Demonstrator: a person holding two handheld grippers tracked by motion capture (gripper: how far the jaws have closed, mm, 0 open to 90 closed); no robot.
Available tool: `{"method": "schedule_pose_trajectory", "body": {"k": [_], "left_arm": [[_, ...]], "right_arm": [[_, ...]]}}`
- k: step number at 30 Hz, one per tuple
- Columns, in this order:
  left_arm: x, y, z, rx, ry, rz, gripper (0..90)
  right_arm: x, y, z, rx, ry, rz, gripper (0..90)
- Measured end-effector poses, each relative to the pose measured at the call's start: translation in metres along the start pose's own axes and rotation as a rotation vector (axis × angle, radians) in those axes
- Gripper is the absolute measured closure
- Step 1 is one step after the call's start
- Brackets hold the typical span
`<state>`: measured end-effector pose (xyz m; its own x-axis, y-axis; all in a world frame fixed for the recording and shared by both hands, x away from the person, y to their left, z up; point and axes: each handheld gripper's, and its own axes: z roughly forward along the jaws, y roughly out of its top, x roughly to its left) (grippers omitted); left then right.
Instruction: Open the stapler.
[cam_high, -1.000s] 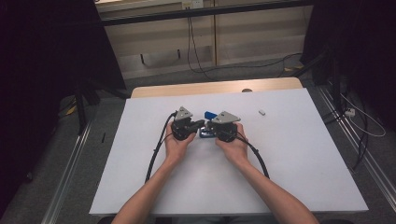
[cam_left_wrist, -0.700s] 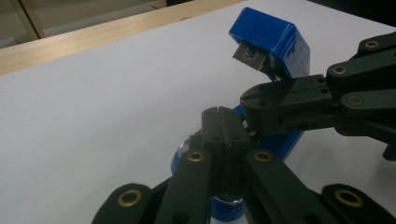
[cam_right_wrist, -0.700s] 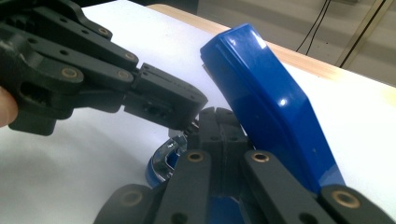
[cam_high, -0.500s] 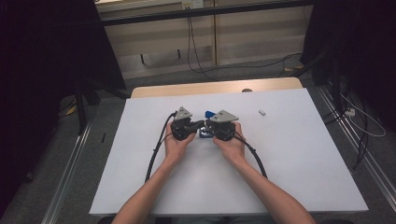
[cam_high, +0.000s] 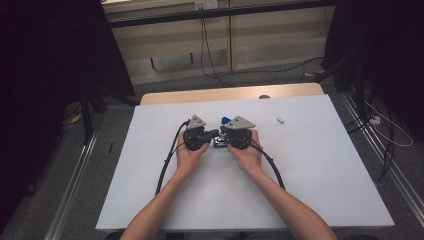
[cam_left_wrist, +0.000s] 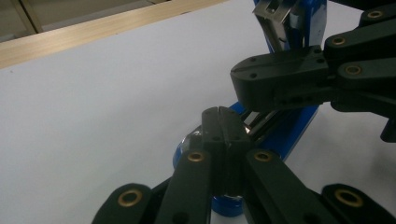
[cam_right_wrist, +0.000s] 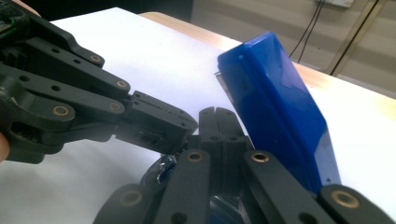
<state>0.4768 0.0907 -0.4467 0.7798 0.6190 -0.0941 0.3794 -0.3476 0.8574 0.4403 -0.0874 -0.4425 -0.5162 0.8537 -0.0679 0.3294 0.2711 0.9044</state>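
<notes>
Near the middle of the white table (cam_high: 310, 165), the left gripper (cam_high: 216, 133) and right gripper (cam_high: 223, 131), both with jaws together, meet tip to tip over an opened blue stapler (cam_right_wrist: 275, 107).

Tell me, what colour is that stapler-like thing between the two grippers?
Bright blue, with a silvery metal part. The stapler shows best in the right gripper view, raised open.

one blue stapler (cam_high: 224, 121), two grippers, one small white piece (cam_high: 280, 120)
</notes>
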Motion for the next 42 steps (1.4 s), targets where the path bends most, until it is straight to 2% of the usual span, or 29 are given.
{"method": "schedule_pose_trajectory", "body": {"k": [8, 17, 22, 29, 42], "left_arm": [[0.002, -0.002, 0.002, 0.006, -0.009, -0.002, 90.0], [0.002, -0.002, 0.001, 0.011, -0.012, -0.014, 90.0], [0.002, -0.002, 0.002, 0.008, -0.011, 0.006, 90.0], [0.002, -0.002, 0.001, 0.01, -0.01, 0.013, 90.0], [0.002, -0.003, 0.001, 0.009, -0.014, 0.007, 90.0]], "right_arm": [[-0.003, 0.002, -0.001, -0.007, -0.003, 0.016, 90.0], [-0.004, 0.002, -0.003, -0.001, -0.003, -0.003, 90.0], [-0.008, 0.004, -0.006, -0.006, -0.012, 0.0, 90.0], [-0.013, 0.005, -0.011, -0.014, -0.028, 0.011, 90.0], [-0.023, 0.005, -0.019, -0.012, -0.044, 0.012, 90.0]]}}
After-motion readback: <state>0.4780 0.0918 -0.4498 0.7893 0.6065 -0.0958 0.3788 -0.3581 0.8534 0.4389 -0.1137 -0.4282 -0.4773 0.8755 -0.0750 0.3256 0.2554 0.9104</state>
